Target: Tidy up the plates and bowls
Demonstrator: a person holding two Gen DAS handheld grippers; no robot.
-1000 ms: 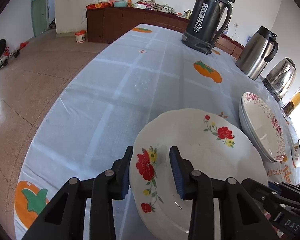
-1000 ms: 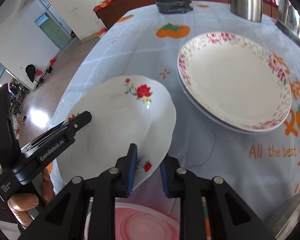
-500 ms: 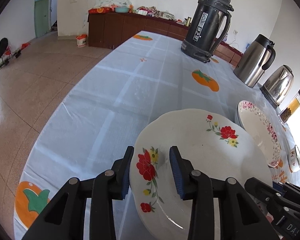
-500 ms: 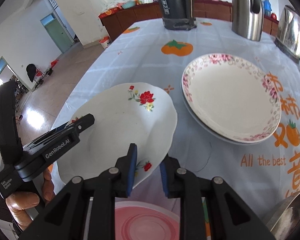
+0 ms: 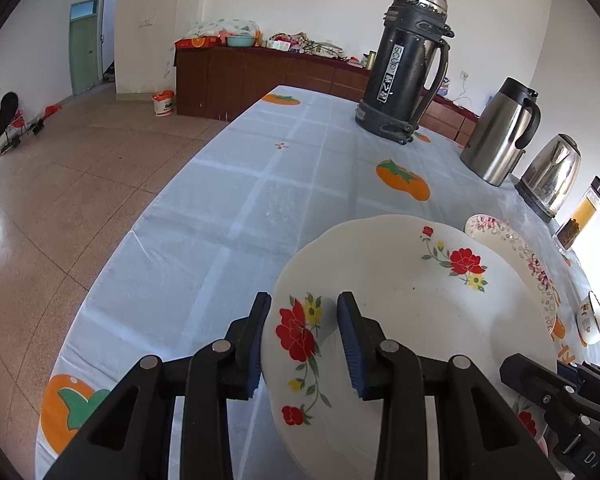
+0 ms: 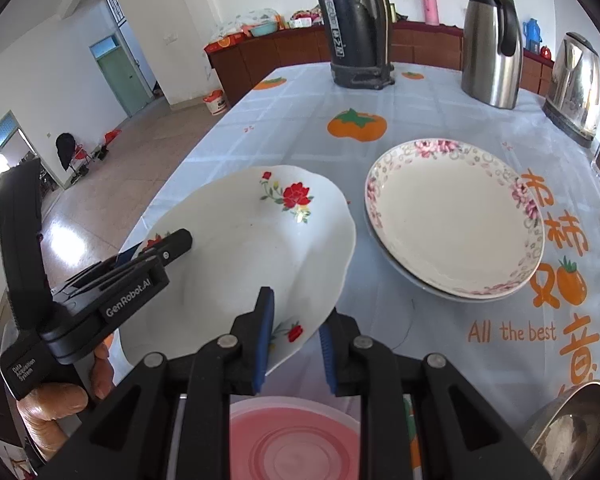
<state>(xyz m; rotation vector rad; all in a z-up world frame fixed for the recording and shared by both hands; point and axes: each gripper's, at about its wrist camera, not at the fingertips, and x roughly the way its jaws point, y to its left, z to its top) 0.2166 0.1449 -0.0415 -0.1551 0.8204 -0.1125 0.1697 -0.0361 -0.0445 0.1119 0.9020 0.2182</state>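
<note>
Red-flower plate point(image 6: 252, 256) clamped at opposite rims by left gripper point(image 5: 304, 344) and right gripper point(image 6: 294, 344), lifted level, likely for stacking on pink-rimmed plates point(image 6: 452, 216).

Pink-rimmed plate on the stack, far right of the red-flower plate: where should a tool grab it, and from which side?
Grip the pink-rimmed plate by its raised rim, probably at the near edge facing the right tool. It lies flat, nested on another plate, so only the flared lip gives the pads purchase: one above, one slipped under. The red-flower plate crowds its left side.
</note>
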